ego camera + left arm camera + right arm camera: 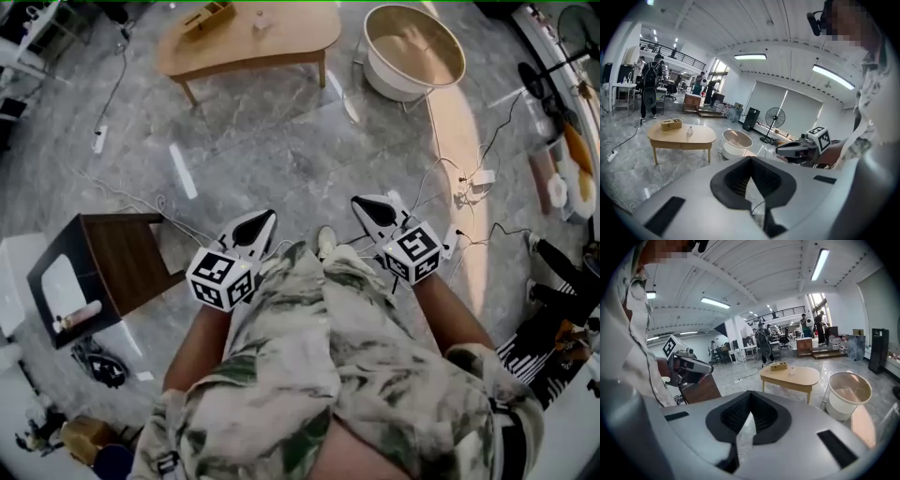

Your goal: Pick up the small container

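Task not begun. Left hand-held gripper [268,219] and right hand-held gripper [360,203] both closed, empty. Small container [261,20] stands on far bench [295,39], well apart. Approach, grasp and lift all remain.

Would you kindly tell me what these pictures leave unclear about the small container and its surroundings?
- Small container: too small and distant in every view; its lid and contents cannot be told.
- Wooden box on the same table: contents too small to see, head view.
- Floor directly below the person: hidden by the patterned shirt, head view.
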